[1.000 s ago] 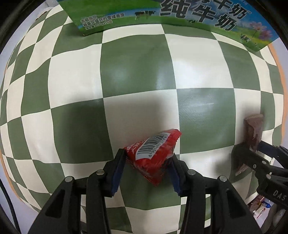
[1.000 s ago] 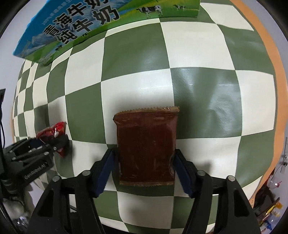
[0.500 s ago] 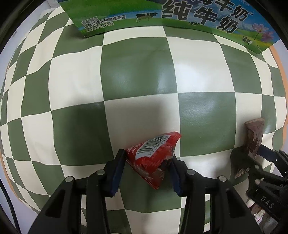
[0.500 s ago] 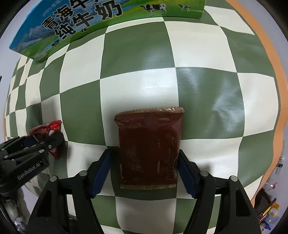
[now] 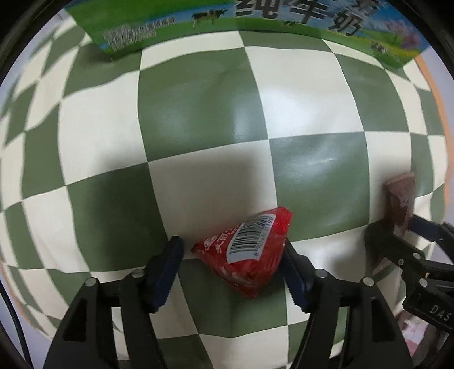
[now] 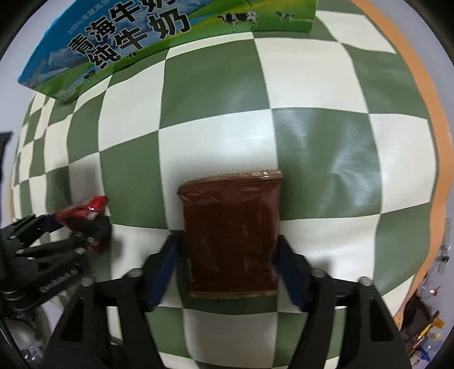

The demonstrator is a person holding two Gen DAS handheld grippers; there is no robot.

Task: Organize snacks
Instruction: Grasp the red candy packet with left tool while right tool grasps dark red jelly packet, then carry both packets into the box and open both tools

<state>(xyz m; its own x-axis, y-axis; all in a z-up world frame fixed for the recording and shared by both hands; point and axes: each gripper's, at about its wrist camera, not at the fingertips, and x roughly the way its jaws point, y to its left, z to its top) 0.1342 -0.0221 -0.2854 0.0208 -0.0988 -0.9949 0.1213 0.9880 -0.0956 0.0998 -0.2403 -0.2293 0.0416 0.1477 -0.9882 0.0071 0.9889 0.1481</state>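
A red snack packet with a barcode (image 5: 249,249) lies on the checkered cloth between the fingers of my left gripper (image 5: 231,268). The left jaws stand wider than the packet, with a gap on the left side. A dark brown snack packet (image 6: 231,235) sits upright between the fingers of my right gripper (image 6: 227,269), which press on both its sides. The brown packet (image 5: 400,203) and right gripper (image 5: 397,244) show at the right edge of the left wrist view. The red packet (image 6: 82,213) and left gripper (image 6: 71,235) show at the left of the right wrist view.
A green and blue milk carton box (image 6: 142,34) with Chinese lettering lies at the far edge of the green-and-cream checkered cloth (image 6: 312,142); it also shows in the left wrist view (image 5: 255,25). An orange table border (image 6: 425,85) runs along the right.
My left gripper's jaws have opened wider and the red packet now lies loose between them. Both grippers moved forward toward the box. The right gripper still holds the brown packet.
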